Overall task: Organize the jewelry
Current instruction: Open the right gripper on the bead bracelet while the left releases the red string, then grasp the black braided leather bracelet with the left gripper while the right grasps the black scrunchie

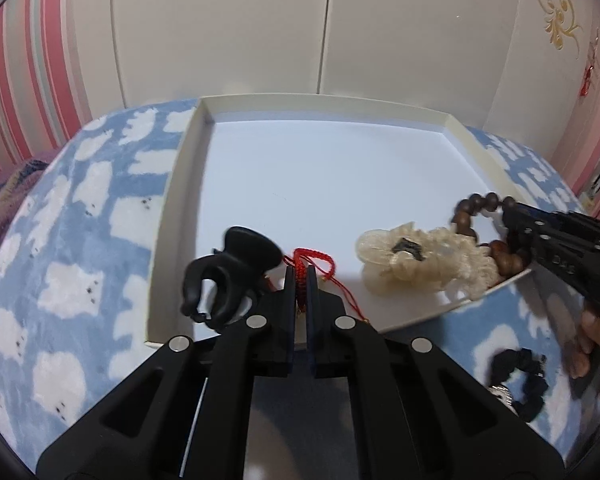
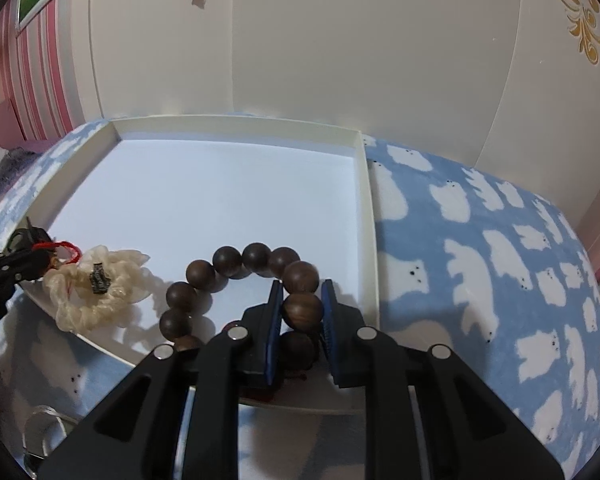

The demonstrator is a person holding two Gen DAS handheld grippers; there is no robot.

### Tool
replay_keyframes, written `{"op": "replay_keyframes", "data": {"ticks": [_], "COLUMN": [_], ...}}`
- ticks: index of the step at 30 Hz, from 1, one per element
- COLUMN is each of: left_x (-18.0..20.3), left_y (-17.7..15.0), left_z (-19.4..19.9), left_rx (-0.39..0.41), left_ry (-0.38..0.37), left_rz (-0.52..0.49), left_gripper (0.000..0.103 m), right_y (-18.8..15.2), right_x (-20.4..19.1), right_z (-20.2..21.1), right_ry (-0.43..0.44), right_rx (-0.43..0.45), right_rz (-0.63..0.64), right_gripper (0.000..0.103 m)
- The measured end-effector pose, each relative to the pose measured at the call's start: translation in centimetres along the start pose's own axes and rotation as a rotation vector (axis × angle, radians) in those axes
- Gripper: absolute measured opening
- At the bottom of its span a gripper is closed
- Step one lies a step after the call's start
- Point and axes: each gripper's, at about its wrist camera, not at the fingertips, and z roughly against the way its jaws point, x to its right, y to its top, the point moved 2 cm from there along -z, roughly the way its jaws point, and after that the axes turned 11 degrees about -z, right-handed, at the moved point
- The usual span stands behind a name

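Left wrist view showed my left claw (image 1: pixel 300 280) pinched nearly together on a red braided cord bracelet (image 1: pixel 312 266), its loops spilling out past the fingertips over the near edge of the shallow white cardboard tray (image 1: pixel 172 216). The claw reached in low over that near rim. Just left of it, inside the tray's near-left corner, sat a glossy black plastic hair claw clip (image 1: pixel 230 276), curved and smooth.

My right claw (image 2: pixel 300 304) was clamped on a bracelet of large round dark brown wooden beads (image 2: pixel 256 258), one bead gripped between the blue pads and the rest arcing forward over the tray floor. This claw came in over the tray's near-right corner, and my hand (image 1: pixel 588 344) showed behind it in the left wrist view.

Between the two claws, at the tray's near edge, lay a cream-coloured ruffled fabric scrunchie (image 2: pixel 100 292), sheer and crinkled, with a small dark metal charm on it.

The tray rested on a fleecy blue blanket with white bear shapes (image 2: pixel 480 248). On the blanket, outside the tray's near-right corner, lay a black fabric scrunchie (image 1: pixel 520 380).
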Motion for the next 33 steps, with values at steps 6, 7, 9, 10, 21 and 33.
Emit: {"op": "replay_keyframes", "data": {"ticks": [6,7,9,10,21,33], "left_x": [0.5,0.4,-0.2,-0.2,3.5,-3.7], "left_y": [0.5,0.5,0.3,0.3,1.3,-3.1], "left_z": [-0.4,-0.3,0.0,0.0,3.6,16.3], "left_rx": [0.02,0.026,0.035,0.038,0.108,0.271], "left_ry": [0.03,0.025,0.02,0.023,0.043,0.239], "left_rz": [-0.02,-0.016,-0.007,-0.004,-0.157,-0.039], "left_gripper": [0.002,0.003,0.003,0.004,0.081,0.089], "right_y": [-0.4,-0.5,-0.6,-0.7,-0.1,-2.5], "right_x": [-0.2,-0.3,-0.5,-0.4,0.7,5.6], "right_z": [-0.1,-0.1,-0.2,-0.2,3.6,13.1], "right_ry": [-0.012,-0.007,-0.006,-0.009,0.018,0.041], "right_rx": [0.003,0.002,-0.001,0.002,0.055,0.173], "right_rz": [0.007,0.012,0.015,0.014,-0.022,-0.094], "right_gripper": [0.023,0.023,0.026,0.026,0.066,0.074]}}
